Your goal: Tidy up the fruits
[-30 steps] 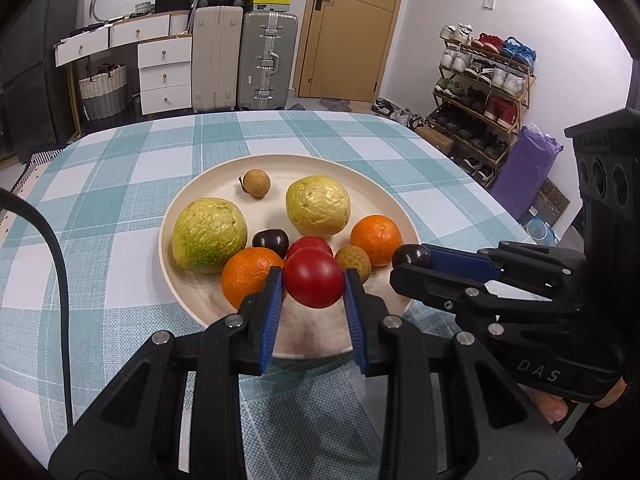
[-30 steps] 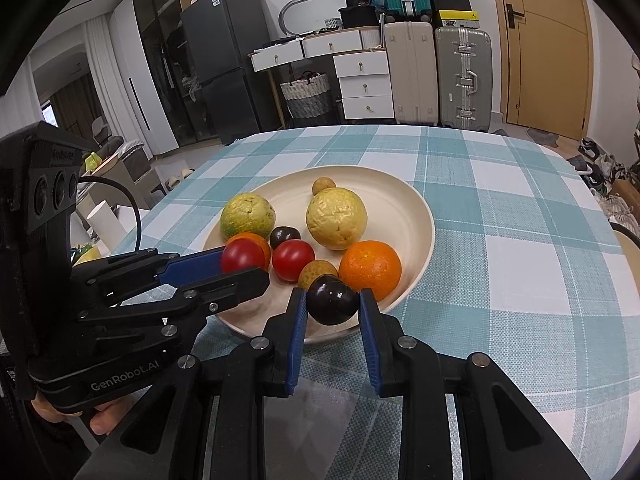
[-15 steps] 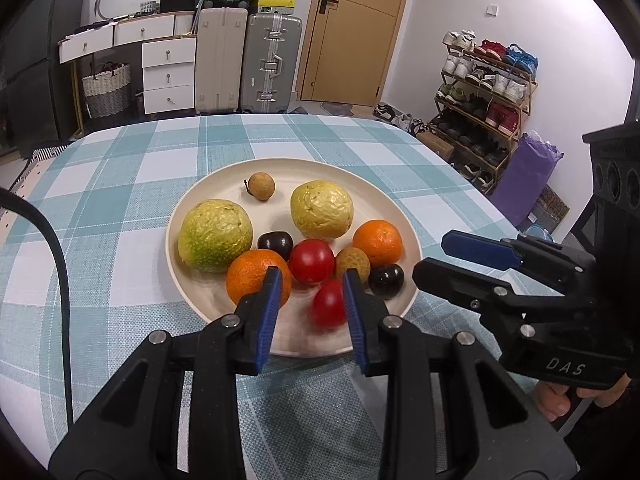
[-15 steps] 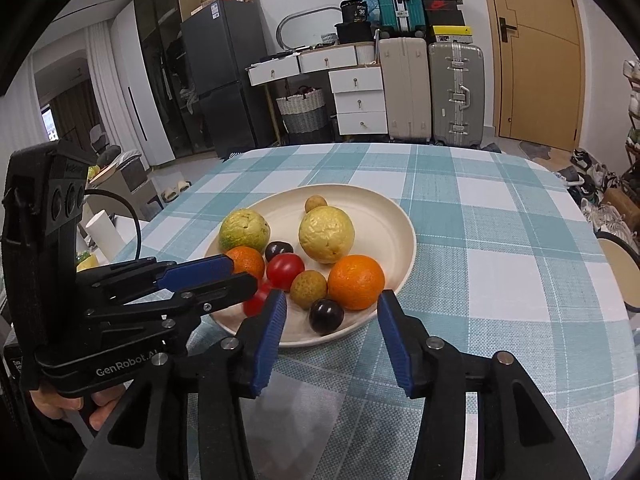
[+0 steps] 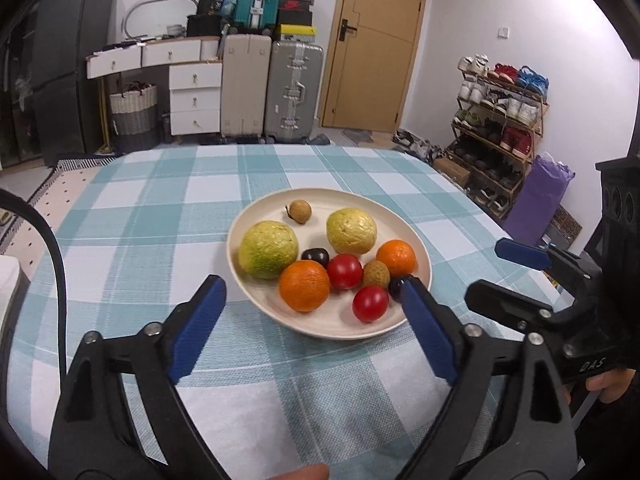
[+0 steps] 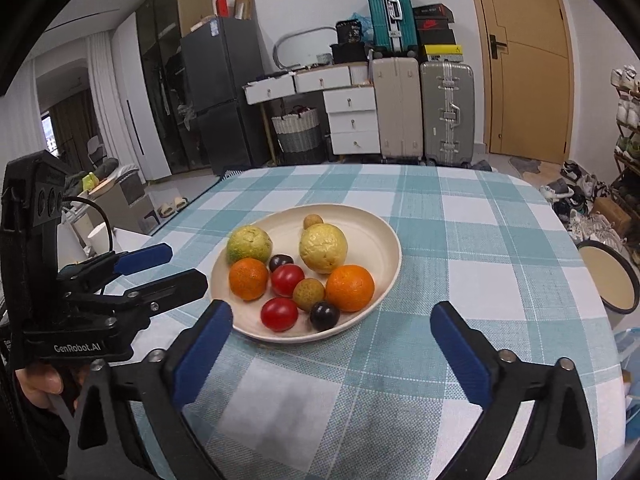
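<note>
Left wrist view: your left gripper (image 5: 310, 300) filled the lower frame with its jaws spread wide. They had just been opening, and nothing sat between the blue pads.
Left of plate: bare checked tablecloth (image 5: 132, 240) lay past the left pad.
Plate (image 5: 256, 296): it sat at centre frame and held all the fruit.
Fruit, left to right: a green guava (image 5: 268, 249), an orange (image 5: 304, 291), a dark plum (image 5: 315, 257), a red tomato (image 5: 345, 271), a second tomato (image 5: 370, 303) near the front rim, a yellow guava (image 5: 351, 231) and a second orange (image 5: 396, 257). A small brown longan (image 5: 300, 211) lay at the back.
Right edge: your right gripper (image 5: 500, 276) reached in from the side, jaws apart and empty.
Right wrist view: your right gripper (image 6: 332, 316) stood wide at the bottom of the frame. Its jaws had just been opening, with only cloth between them.
Released fruit: the front tomato (image 6: 279, 313) and a dark plum (image 6: 324, 315) rested free on the plate (image 6: 384, 240) near its front rim.
</note>
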Motion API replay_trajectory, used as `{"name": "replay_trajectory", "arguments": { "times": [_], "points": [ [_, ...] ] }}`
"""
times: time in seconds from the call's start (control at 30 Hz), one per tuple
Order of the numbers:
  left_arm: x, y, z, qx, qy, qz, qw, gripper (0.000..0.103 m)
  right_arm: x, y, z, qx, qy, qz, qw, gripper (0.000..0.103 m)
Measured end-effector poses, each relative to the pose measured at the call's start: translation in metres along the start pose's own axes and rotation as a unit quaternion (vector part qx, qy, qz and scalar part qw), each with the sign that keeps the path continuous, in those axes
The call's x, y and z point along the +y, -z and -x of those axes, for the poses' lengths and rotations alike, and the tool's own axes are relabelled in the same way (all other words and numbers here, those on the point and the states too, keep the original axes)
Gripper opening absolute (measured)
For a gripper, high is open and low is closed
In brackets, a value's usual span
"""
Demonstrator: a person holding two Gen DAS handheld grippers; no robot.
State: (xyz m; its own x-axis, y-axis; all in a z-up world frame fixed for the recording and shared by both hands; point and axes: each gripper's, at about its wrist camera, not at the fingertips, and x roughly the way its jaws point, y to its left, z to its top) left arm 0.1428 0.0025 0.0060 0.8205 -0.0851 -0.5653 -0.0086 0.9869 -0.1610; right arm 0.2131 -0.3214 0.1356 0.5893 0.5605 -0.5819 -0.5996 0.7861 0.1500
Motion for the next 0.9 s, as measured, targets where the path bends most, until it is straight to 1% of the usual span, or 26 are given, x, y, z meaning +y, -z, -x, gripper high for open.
{"name": "replay_trajectory", "arguments": {
  "times": [0.07, 0.2, 0.3, 0.43, 0.53, 0.6, 0.67, 0.9],
  "points": [
    [0.004, 0.003, 0.01, -0.011, -0.005, 0.003, 0.9999, 0.103, 0.004, 0.001, 0.005, -0.01, -0.011, 0.007, 1.0, 0.103],
    [0.008, 0.007, 0.023, -0.021, -0.007, 0.003, 0.9998, 0.103, 0.01, 0.004, 0.014, -0.024, -0.024, 0.021, 0.999, 0.103],
    [0.009, 0.012, 0.031, -0.04, -0.014, -0.004, 0.9991, 0.103, 0.011, 0.006, 0.017, -0.035, -0.029, 0.02, 0.999, 0.103],
    [0.008, 0.016, 0.037, -0.059, -0.02, -0.008, 0.998, 0.103, 0.009, 0.01, 0.017, -0.042, -0.026, 0.017, 0.999, 0.103],
    [0.008, 0.018, 0.038, -0.07, -0.015, -0.001, 0.9974, 0.103, 0.009, 0.011, 0.017, -0.047, -0.019, 0.022, 0.998, 0.103],
    [0.008, 0.018, 0.04, -0.083, -0.023, -0.004, 0.9963, 0.103, 0.008, 0.011, 0.018, -0.055, -0.021, 0.022, 0.998, 0.103],
    [0.006, 0.02, 0.04, -0.085, -0.036, -0.01, 0.9957, 0.103, 0.008, 0.012, 0.019, -0.058, -0.023, 0.019, 0.998, 0.103],
    [0.01, 0.021, 0.036, -0.083, -0.028, -0.004, 0.9962, 0.103, 0.01, 0.015, 0.022, -0.079, -0.016, 0.027, 0.996, 0.103]
  ]
}}
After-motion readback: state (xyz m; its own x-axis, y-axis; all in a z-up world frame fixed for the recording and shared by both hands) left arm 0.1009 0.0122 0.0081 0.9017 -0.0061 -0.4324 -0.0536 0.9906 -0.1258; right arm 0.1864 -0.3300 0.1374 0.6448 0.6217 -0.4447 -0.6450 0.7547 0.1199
